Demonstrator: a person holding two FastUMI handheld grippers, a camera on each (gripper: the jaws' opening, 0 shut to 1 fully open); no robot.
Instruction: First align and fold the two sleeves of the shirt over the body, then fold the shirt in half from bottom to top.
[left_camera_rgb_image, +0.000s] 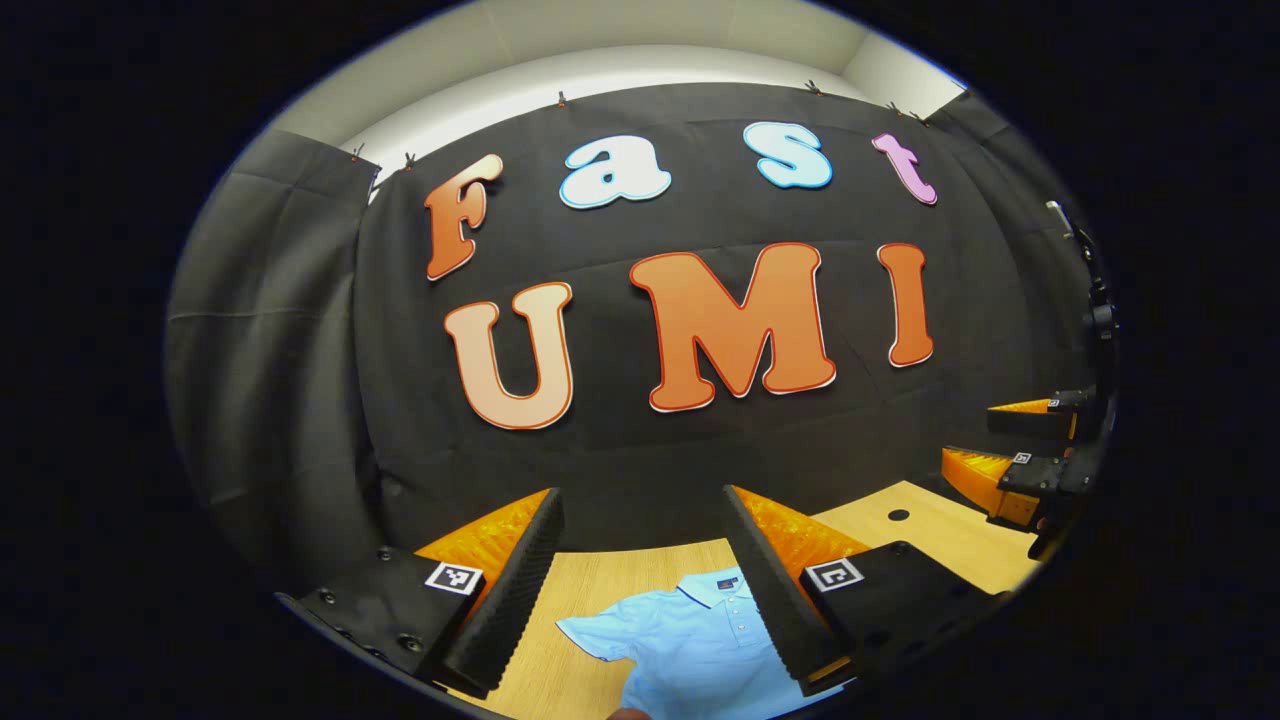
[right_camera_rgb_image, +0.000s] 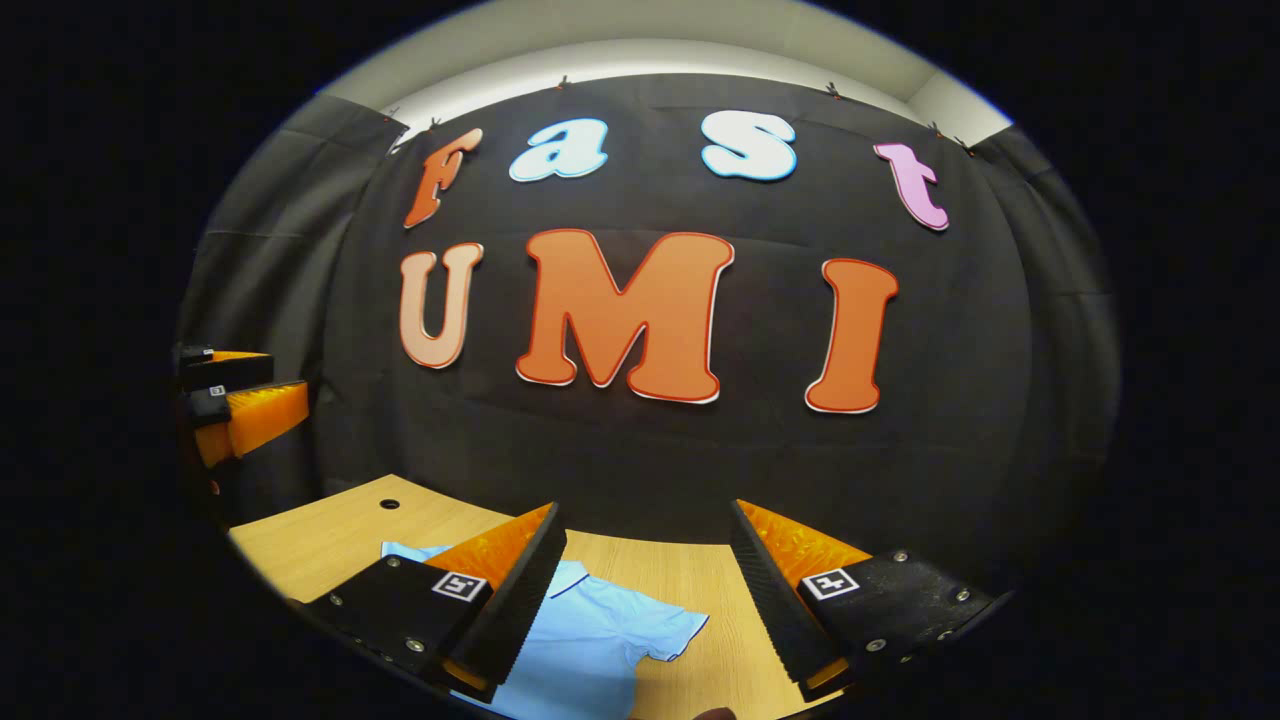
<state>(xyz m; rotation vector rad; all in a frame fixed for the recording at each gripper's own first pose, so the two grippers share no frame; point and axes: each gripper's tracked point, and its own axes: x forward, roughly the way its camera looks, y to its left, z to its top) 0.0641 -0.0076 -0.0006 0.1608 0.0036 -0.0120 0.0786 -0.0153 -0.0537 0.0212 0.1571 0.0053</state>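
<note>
In the left gripper view the left gripper holds its fingers wide apart with nothing between them, raised above the table; the right gripper, in the right gripper view, is spread just as wide and also empty. Below and just ahead of both lies the shirt, a light blue polo spread flat on the table, collar toward the far wall, so its long axis runs from 6 to 12 o'clock away from the fingers. From the left gripper, one short sleeve spreads out toward 9 o'clock, lying between its fingers; from the right gripper, the other sleeve points toward 3 o'clock, again between its own fingers. Each gripper thus looks nearer to its own side's sleeve, and neither sleeve is folded over the body yet, so the first step is probably still ahead. Farther off in the left gripper view, the right gripper shows at 3 o'clock; the right gripper view shows the left one at 9 o'clock. Beyond the table hangs the black cloth wall.
</note>
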